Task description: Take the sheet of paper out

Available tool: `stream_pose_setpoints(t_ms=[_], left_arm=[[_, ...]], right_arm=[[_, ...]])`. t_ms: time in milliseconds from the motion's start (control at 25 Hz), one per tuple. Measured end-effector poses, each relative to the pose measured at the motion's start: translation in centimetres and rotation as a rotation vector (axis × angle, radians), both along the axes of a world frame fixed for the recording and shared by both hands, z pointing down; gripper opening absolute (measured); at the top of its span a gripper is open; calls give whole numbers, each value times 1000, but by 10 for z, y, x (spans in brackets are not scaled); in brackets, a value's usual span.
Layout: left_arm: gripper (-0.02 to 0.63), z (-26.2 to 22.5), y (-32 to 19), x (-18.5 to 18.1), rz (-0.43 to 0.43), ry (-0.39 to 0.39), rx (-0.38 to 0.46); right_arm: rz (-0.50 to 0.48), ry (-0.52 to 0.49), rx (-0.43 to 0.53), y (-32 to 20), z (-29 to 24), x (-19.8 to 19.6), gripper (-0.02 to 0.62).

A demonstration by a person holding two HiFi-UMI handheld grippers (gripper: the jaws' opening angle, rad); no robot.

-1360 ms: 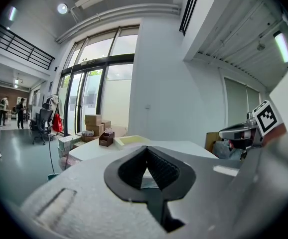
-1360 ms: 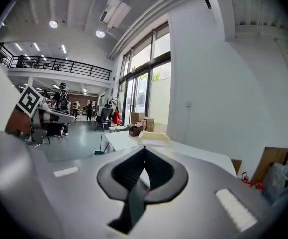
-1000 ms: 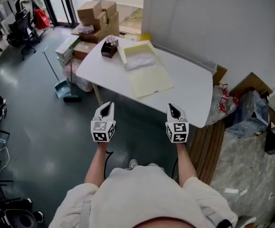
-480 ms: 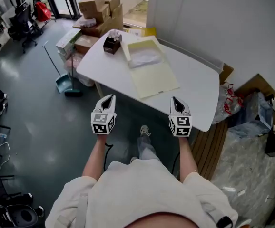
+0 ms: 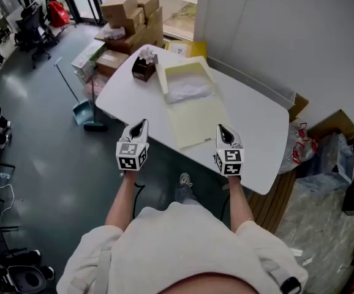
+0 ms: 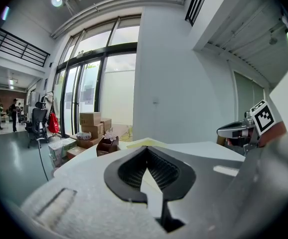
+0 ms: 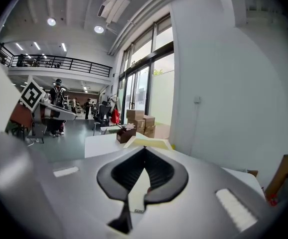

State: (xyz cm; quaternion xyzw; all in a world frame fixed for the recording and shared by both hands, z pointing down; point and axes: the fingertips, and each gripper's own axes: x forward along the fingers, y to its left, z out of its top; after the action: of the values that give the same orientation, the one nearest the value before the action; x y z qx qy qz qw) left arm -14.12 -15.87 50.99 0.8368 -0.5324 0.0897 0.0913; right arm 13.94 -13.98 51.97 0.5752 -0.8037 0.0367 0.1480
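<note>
Left gripper (image 5: 138,126), right gripper (image 5: 223,131) advanced toward white table (image 5: 256,121); both jaws closed, nothing between.

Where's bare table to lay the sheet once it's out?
Biggest bare patch: white table right of the yellow folder, out to the wall-side edge. Smaller one left of the folder, on the near side of the brown tissue box. Crowded at the far corner, where tissue box and folder sit close.

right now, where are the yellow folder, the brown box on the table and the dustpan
yellow folder (image 5: 200,120): head view, on its bare lower flap
brown box (image 5: 143,71): head view, on its dark side
dustpan (image 5: 81,112): head view, on its blue pan
</note>
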Motion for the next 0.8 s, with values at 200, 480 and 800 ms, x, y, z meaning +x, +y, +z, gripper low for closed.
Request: stream_pose_setpoints(t_ms=[200, 480, 800], left_arm=[[5, -6, -57, 13, -13, -7, 4], [5, -9, -125, 20, -49, -13, 8], [5, 0, -166, 20, -77, -16, -11]], right_arm=[[-32, -6, 10, -61, -6, 4, 2], [-78, -12, 8, -136, -7, 4, 2], [-125, -23, 14, -193, -7, -5, 2]])
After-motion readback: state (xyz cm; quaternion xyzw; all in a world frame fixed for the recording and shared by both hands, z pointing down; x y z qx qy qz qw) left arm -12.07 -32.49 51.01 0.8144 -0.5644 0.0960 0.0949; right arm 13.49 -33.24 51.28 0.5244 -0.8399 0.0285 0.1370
